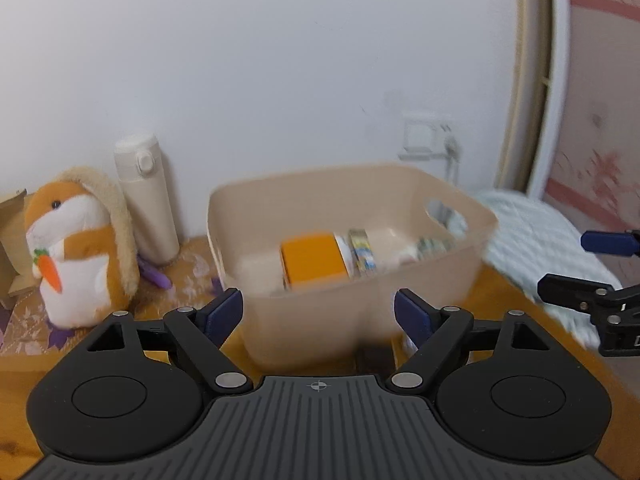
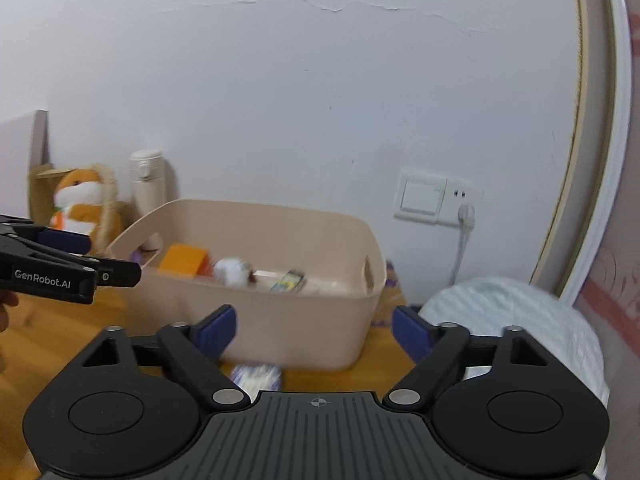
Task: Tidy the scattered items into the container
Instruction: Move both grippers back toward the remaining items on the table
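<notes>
Wooden table (image 2: 36, 332): beige bin (image 1: 352, 280) near wall; left tool (image 1: 319, 312), right tool (image 2: 314, 330) spread, empty, fronting bin's near rim.

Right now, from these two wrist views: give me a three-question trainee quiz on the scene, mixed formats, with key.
1. True or false: the left tongs and the right tongs are both open and hold nothing.
2. Multiple choice: what lies inside the beige bin? A) the plush hamster B) an orange box C) the cream bottle
3. Short answer: what small thing lies on the table in front of the bin, near the right tongs?

Key
1. True: a wide gap shows between each pair of pads.
2. B: the orange box; the plush hamster and the cream bottle stand outside, to the bin's left.
3. A small white-and-blue packet, blurred.
</notes>
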Demonstrator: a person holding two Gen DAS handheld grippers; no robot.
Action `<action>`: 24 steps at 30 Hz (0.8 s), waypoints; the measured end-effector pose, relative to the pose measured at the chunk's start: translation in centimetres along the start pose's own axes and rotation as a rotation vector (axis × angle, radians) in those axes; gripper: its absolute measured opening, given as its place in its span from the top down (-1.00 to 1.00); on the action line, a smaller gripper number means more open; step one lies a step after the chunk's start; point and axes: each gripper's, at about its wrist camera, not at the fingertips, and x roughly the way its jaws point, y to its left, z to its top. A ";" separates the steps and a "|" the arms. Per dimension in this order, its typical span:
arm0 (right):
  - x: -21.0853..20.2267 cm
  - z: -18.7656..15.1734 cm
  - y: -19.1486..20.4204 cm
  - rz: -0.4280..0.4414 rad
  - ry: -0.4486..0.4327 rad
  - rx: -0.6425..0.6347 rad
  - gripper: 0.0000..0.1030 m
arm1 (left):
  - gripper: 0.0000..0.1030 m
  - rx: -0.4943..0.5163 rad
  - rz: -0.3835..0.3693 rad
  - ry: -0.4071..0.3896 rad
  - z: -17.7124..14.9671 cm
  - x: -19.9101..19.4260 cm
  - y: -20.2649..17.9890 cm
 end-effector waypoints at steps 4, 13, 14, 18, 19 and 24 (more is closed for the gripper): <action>-2.0 -2.8 1.4 0.005 0.032 -0.015 -0.85 | -0.64 0.082 -0.030 0.060 -3.0 -1.6 -0.4; -1.6 -6.6 3.8 0.005 0.148 0.072 -0.97 | -0.64 0.210 -0.088 0.173 -9.2 -3.2 -1.0; -1.5 -6.8 4.1 -0.005 0.160 0.075 -0.97 | -0.64 0.221 -0.092 0.185 -9.7 -3.1 -1.1; -0.9 -7.3 4.7 0.010 0.192 0.094 -0.99 | -0.64 0.246 -0.119 0.226 -11.0 -2.6 -1.3; -0.6 -7.4 4.9 0.009 0.201 0.100 -0.99 | -0.64 0.249 -0.126 0.233 -11.3 -2.5 -1.3; 0.9 -8.0 5.2 -0.023 0.243 0.111 -0.99 | -0.64 0.260 -0.149 0.259 -12.2 -1.7 -1.7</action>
